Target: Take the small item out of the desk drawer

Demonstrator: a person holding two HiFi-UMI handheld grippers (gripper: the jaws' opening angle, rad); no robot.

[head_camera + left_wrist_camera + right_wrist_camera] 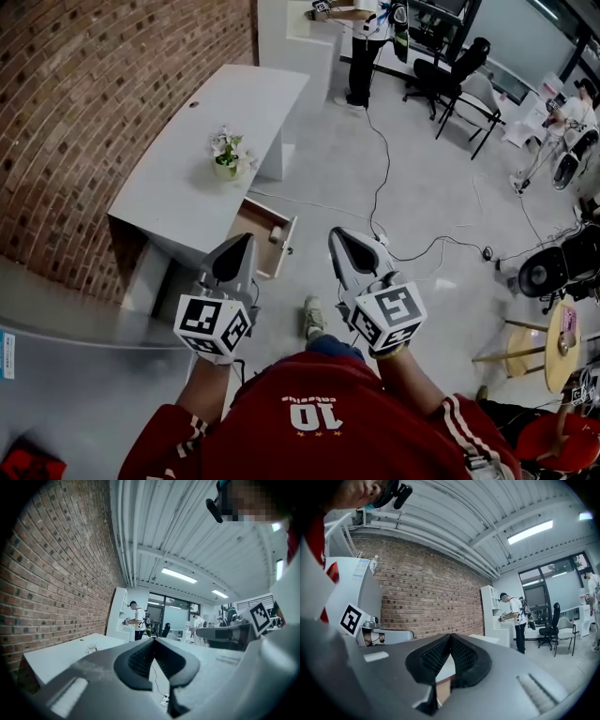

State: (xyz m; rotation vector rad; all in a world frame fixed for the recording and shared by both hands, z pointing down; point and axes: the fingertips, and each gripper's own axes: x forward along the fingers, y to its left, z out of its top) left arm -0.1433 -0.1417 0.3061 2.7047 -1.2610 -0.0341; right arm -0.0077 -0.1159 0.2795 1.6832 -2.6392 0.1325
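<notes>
Left gripper (pixel 246 241): fingers pressed fully together with nothing between them. It is held level at chest height and aimed toward the bench, carried rather than working.
Right gripper (pixel 338 234): likewise closed and empty. It sits just beside the left one and points the same way.
Person: standing on the open floor, well apart from the bench, with both arms out in front. From there neither gripper can reach anything.
Bench (pixel 178 187): a white top running along the brick wall (pixel 84 103), its long room-side edge facing the floor.
Drawer (pixel 255 225): already pulled out from under the room-side edge, close to the near corner. Its inside is open from above, so nothing needs tugging first.
Item (pixel 277 234): a small pale thing lying in the drawer, close to the front panel. It is too small from here to tell what it is.
Pot (pixel 228 157): flowers standing on the bench top near the room-side edge, just above the drawer. A gripper coming down into the drawer will have to stay clear of it.
Cable (pixel 377 187): trailing across the floor beyond the grippers, out of the straight path to the drawer.
Step, as I judge it: the approach. One gripper must spread its fingers before it dips in over the drawer's front.
Risk, as I judge it: the item sits tight against the front panel, leaving little room for a finger on that side.
</notes>
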